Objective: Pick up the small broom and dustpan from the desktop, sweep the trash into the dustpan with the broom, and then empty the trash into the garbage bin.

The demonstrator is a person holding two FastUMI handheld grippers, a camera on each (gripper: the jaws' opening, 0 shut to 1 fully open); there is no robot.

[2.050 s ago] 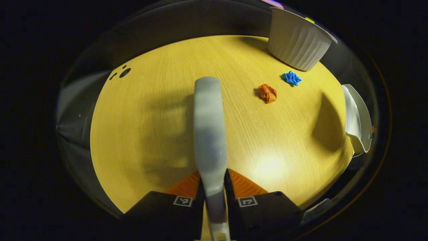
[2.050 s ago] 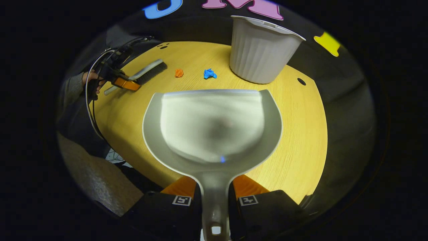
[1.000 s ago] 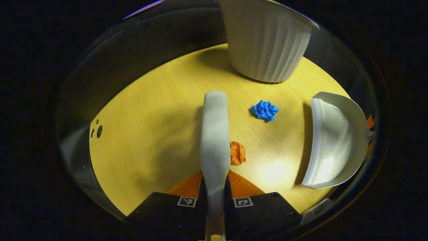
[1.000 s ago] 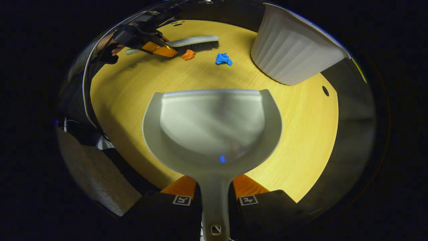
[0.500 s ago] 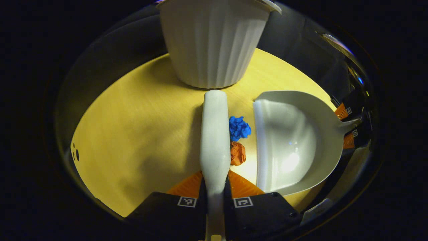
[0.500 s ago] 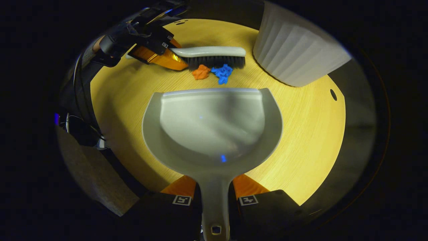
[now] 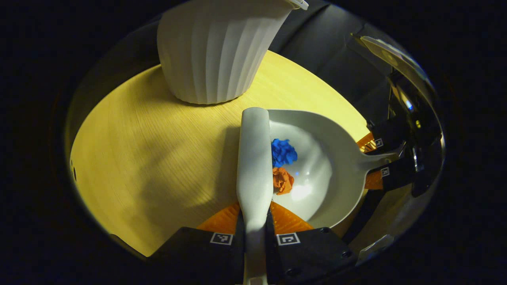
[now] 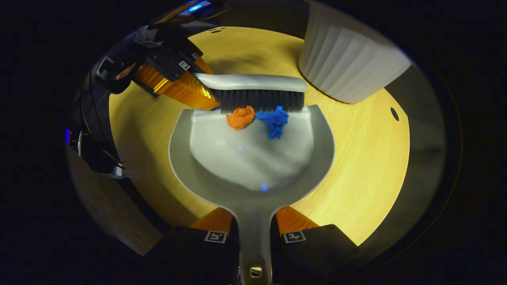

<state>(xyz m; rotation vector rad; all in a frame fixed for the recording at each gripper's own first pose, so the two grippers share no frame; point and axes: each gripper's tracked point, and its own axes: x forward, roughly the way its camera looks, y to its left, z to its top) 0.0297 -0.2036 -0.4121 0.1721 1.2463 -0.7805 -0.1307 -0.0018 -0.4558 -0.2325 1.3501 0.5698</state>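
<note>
My left gripper (image 7: 254, 229) is shut on the handle of the small grey broom (image 7: 253, 158), whose black bristles (image 8: 261, 101) rest at the dustpan's front lip. My right gripper (image 8: 255, 233) is shut on the handle of the grey dustpan (image 8: 253, 158), which lies flat on the yellow wooden desktop (image 8: 356, 158). An orange paper wad (image 8: 240, 117) and a blue paper wad (image 8: 274, 120) lie inside the pan just behind the bristles. In the left gripper view the same wads, blue (image 7: 283, 152) and orange (image 7: 283, 180), sit in the dustpan (image 7: 328, 158) beside the broom.
A white ribbed garbage bin (image 8: 348, 67) stands upright on the desktop (image 7: 150, 150), just beyond the dustpan's far right corner, and it shows as the bin (image 7: 214, 51) ahead of the broom. A small round hole (image 8: 394, 113) marks the desktop near its right edge.
The broom has swept toward the dustpan and pushed both paper wads over the lip into the pan. The dustpan has held its place on the desktop.
</note>
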